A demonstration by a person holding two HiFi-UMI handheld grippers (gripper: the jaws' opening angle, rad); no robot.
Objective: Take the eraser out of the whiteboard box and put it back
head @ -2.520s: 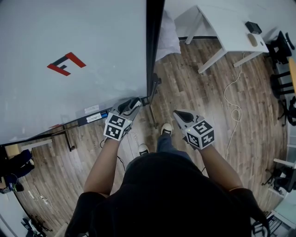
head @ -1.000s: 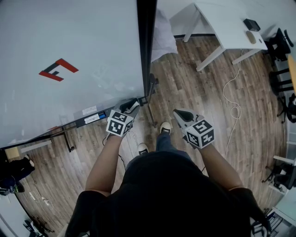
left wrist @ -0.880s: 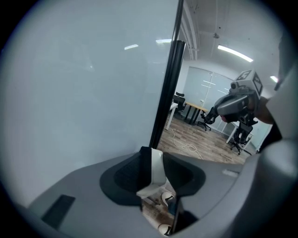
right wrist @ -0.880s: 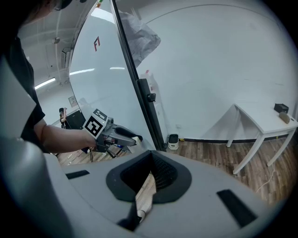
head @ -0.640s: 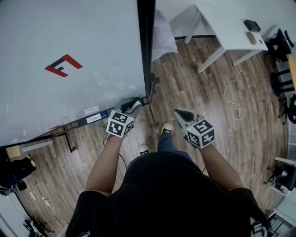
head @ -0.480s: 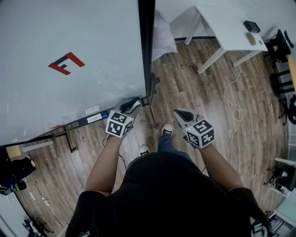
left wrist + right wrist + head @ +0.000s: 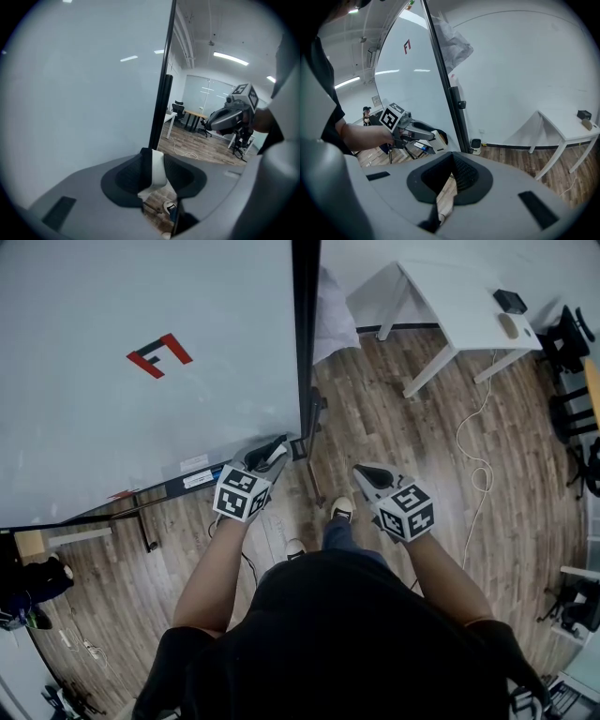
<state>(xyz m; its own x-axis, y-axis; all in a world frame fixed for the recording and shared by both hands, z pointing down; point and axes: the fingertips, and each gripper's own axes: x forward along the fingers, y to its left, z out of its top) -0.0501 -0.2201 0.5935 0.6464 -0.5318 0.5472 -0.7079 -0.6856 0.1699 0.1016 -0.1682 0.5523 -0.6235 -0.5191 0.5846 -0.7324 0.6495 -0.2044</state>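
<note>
Head view: the left gripper (image 7: 274,450) hangs just beside the lower right corner of the whiteboard (image 7: 141,427); the right gripper (image 7: 364,472) is apart, over the floor (image 7: 394,399). Left gripper view: its fingers (image 7: 127,177) grasp a plain white eraser (image 7: 157,169), long axis pointing forward along them. Right gripper view: fingers clenched together, empty.

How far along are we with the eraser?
Done: the eraser is out of the whiteboard box, the ledge along the board's bottom edge. In hand: it sits clamped between the fingers of the left gripper, beside the board. Left: putting it back. The right gripper is shut and empty.
</note>
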